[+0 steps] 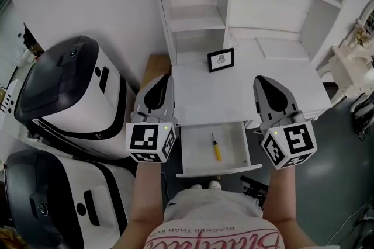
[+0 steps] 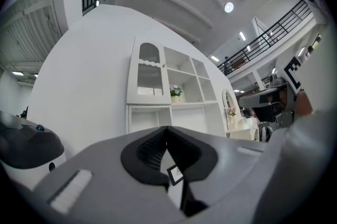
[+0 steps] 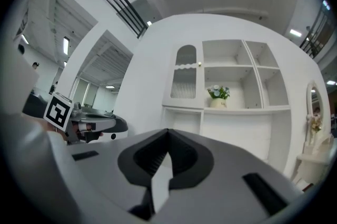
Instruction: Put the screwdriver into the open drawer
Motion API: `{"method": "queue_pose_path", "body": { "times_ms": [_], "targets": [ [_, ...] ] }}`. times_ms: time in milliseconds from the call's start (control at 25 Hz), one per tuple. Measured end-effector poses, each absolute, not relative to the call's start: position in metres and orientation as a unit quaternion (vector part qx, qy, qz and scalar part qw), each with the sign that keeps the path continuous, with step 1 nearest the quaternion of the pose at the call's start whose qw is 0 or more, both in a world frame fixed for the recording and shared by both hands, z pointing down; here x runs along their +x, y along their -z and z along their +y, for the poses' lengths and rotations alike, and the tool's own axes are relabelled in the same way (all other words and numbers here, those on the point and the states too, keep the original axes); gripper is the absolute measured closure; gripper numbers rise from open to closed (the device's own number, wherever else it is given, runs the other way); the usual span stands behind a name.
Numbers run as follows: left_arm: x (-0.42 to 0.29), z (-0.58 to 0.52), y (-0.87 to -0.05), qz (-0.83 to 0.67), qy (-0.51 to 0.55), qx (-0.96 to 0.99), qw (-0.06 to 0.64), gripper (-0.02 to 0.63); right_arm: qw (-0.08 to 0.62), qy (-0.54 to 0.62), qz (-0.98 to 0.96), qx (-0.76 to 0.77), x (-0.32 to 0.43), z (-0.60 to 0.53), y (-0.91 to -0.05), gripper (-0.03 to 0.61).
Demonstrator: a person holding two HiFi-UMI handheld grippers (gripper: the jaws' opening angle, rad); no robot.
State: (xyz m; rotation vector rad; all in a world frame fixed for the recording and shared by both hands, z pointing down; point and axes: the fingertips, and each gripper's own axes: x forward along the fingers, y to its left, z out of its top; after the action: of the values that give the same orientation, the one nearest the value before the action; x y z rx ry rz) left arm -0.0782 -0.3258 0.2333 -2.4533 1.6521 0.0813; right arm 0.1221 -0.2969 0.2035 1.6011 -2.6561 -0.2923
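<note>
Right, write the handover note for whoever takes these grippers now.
Left gripper: jaws together, empty, held up by the left edge of the desk.
Right gripper: jaws together, empty, held up on the desk's right side.
Screwdriver: lies inside the open drawer, yellow handle toward the person.
Done: screwdriver is in the drawer.
Left: nothing; the drawer stands open.

— What is seen along the left gripper?
— Its jaws are seen closed tip to tip, with nothing gripped. A small framed picture is glimpsed through the gap below the tips.
— And beyond?
— A white shelf cabinet is shown against the wall. A potted plant is set in an open compartment just beside the slatted door.
</note>
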Motion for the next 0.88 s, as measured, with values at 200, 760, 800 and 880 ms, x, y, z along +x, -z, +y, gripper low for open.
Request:
{"method": "queue_pose_path", "body": {
  "times_ms": [200,760,800,880],
  "targets": [
    [-0.081,-0.321,-0.217,0.557,-0.041,-0.823,0.107,0.604,-0.001,0.122,-0.845,0.521,0.122,-0.288,-0.179,0.572],
    [-0.078,-0.304,-0.190,0.547,-0.055,-0.823,0.146,0.604,0.007,0.142,-0.836,0.530,0.118,-0.276,-0.171,0.572],
    [-0.078,-0.303,-0.189,0.546,-0.056,-0.823,0.147,0.604,0.007,0.142,-0.835,0.531,0.118,-0.275,-0.171,0.572],
    [-0.079,-0.300,-0.187,0.545,-0.057,-0.823,0.150,0.604,0.007,0.141,-0.835,0.532,0.118,-0.273,-0.172,0.572]
  ]
}}
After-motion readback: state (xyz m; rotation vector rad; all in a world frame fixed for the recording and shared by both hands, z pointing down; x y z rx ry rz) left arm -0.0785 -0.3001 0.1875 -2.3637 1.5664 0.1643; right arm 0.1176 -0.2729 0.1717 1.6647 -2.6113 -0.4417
